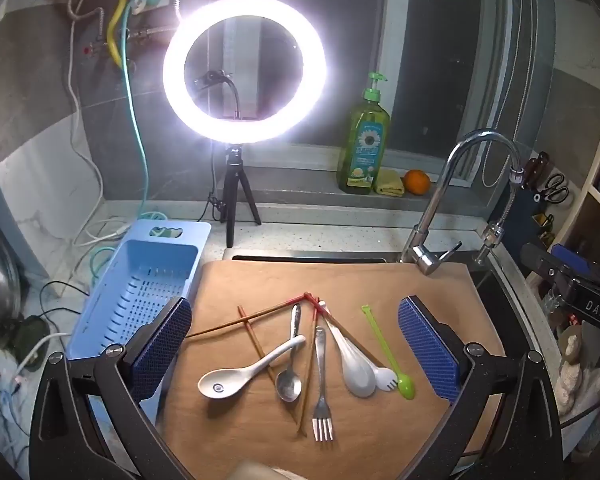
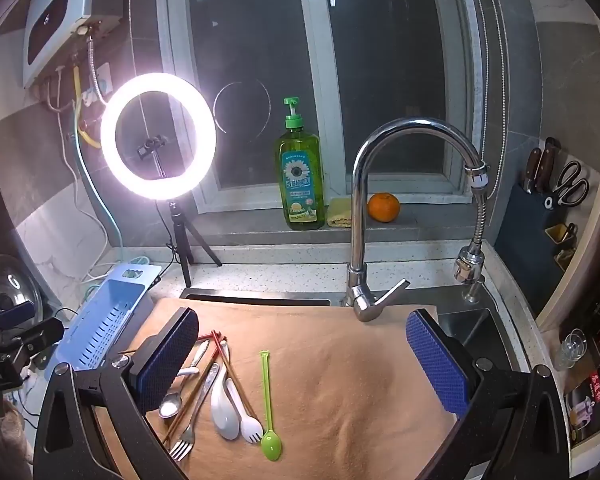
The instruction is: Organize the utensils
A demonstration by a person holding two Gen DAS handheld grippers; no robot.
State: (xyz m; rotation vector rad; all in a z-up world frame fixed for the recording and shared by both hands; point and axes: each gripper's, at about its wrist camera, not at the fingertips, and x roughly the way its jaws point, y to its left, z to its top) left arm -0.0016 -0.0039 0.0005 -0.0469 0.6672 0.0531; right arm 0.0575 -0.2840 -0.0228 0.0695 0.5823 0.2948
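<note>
Several utensils lie in a loose heap on a tan cloth [image 1: 420, 280] spread over the sink. In the heap are a white ceramic spoon [image 1: 244, 372], a metal spoon [image 1: 289, 384], a metal fork [image 1: 322, 400], an overturned white spoon [image 1: 354, 364], a white spork [image 1: 385, 377], a green plastic spoon [image 1: 396, 368] and crossed red-tipped chopsticks [image 1: 256, 318]. My left gripper [image 1: 296, 308] hangs open above the heap, holding nothing. My right gripper [image 2: 304, 320] is open over bare cloth, with the green spoon [image 2: 266, 396] and fork [image 2: 183, 442] at its lower left. A blue slotted basket [image 1: 140, 292] stands left of the cloth.
A lit ring light [image 1: 244, 80] on a small tripod stands behind the basket. The chrome faucet [image 2: 360, 208] rises at the cloth's far edge. A green soap bottle [image 2: 300, 176] and an orange [image 2: 383, 207] sit on the sill. A knife block [image 2: 540, 200] is at the right, cables at the left.
</note>
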